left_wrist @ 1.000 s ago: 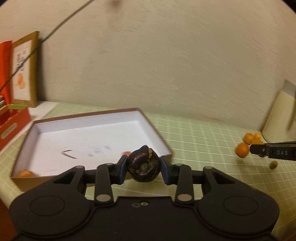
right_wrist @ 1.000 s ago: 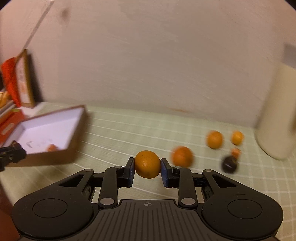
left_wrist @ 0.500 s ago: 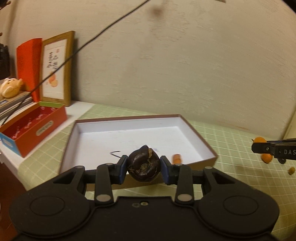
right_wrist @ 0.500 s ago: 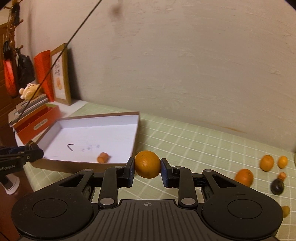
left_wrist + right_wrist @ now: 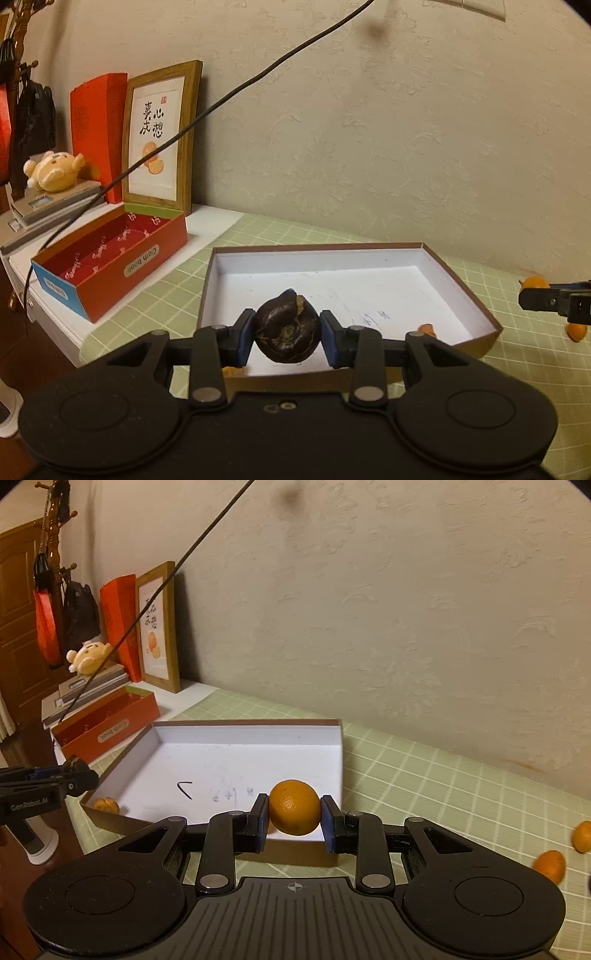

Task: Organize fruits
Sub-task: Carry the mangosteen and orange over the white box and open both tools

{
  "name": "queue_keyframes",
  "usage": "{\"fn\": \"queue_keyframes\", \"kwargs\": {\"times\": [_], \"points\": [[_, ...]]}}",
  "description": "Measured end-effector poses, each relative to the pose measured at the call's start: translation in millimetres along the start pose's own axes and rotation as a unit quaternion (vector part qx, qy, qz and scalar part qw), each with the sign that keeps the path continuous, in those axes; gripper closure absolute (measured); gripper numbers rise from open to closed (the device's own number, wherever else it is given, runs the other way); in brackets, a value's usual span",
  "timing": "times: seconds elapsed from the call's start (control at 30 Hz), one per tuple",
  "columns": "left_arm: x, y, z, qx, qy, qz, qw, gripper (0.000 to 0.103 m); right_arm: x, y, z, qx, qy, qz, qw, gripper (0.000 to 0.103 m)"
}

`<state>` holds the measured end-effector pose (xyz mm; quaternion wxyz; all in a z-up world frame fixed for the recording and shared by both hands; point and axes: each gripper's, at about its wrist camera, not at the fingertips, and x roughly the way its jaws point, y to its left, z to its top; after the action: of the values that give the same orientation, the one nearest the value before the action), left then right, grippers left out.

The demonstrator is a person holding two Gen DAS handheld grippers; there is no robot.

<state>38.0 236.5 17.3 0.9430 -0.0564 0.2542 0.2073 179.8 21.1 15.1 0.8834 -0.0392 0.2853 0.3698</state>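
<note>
Left gripper [image 5: 287,338]: jaws closed part way on a dark brown fruit [image 5: 287,332], both blue pads pressed against its sides. Fruit is wrinkled, with a paler broken patch at its top. It is held above the near edge of the shallow white box [image 5: 461,291].

Right gripper [image 5: 294,821]: jaws closed part way on an orange [image 5: 294,807], pads touching either side. Orange hangs over the near right corner of the same box [image 5: 340,753].

Inside the box: a small orange fruit [image 5: 427,329] by the near right wall in the left view; another small one [image 5: 106,805] in the near left corner in the right view. Pen marks on the white floor.

Green checked tablecloth [image 5: 424,775] under the box. Loose oranges [image 5: 550,866] lie on it to the right, well apart from the box.

Beyond the box, to the left: open red carton [image 5: 110,258] labelled "Cash book". Behind it a framed picture [image 5: 160,136] leaning on the wall, and a plush toy [image 5: 55,170] on stacked books. A black cable [image 5: 240,85] crosses the view.
</note>
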Motion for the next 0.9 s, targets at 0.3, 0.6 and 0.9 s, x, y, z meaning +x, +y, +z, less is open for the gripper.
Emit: {"fn": "queue_keyframes", "kwargs": {"times": [0.3, 0.6, 0.9], "points": [[22.3, 12.0, 4.8, -0.010, 0.006, 0.002, 0.9999, 0.075, 39.9, 12.1, 12.5, -0.007, 0.002, 0.004, 1.000, 0.074], [52.1, 20.8, 10.7, -0.025, 0.016, 0.003, 0.9995, 0.075, 74.3, 12.7, 20.9, -0.005, 0.011, 0.013, 1.000, 0.074], [64.6, 23.8, 10.2, -0.033, -0.002, 0.023, 0.9992, 0.009, 102.6, 4.8, 21.3, 0.013, 0.010, 0.006, 1.000, 0.031]]}}
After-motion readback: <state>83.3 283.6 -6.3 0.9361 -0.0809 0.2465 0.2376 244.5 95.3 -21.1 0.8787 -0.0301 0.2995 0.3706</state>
